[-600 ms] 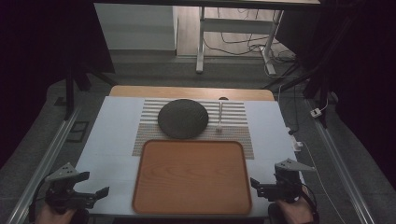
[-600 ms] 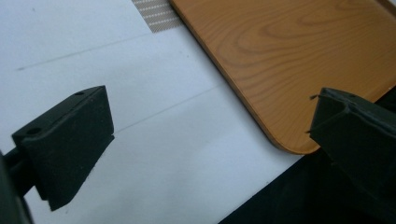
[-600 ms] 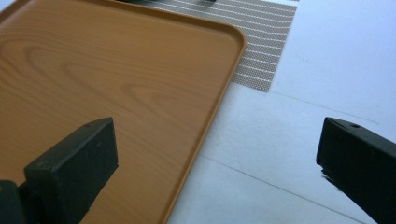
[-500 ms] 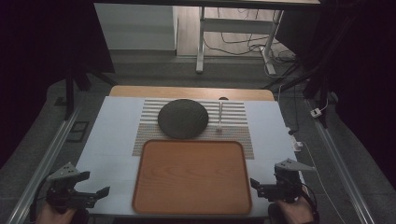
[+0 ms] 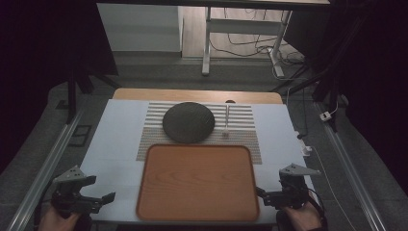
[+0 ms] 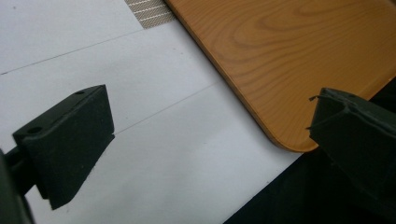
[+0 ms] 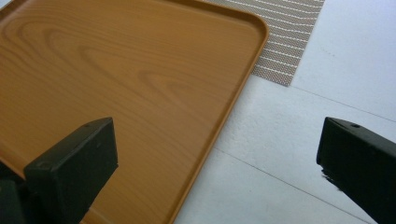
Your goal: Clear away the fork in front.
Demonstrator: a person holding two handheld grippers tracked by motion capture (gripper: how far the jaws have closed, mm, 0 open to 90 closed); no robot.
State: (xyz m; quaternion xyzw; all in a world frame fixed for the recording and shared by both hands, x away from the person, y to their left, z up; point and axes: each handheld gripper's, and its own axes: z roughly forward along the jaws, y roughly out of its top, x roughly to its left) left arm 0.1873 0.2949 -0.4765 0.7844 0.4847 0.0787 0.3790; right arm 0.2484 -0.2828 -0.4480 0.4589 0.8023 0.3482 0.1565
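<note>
Wooden tray (image 5: 197,180) lay empty at the table's (image 5: 115,144) near edge, partly over a striped mat (image 5: 240,118), between the two grippers. The left gripper (image 5: 103,198) and right gripper (image 5: 262,193) sat just beside its near corners, jaws spread wide, pinching nothing.

The high view looks forward and down from above the near side of the table (image 5: 115,139), taking in the whole top and the floor beyond. The wooden tray (image 5: 197,180) sits low in the middle of that frame. The left gripper view rides close over the table, facing along its own two jaws, with the tray (image 6: 289,60) at the upper right of the frame. The right gripper view sits equally close, with the tray (image 7: 116,84) across its left and the striped mat (image 7: 285,42) at top. All three views share the tray.
</note>
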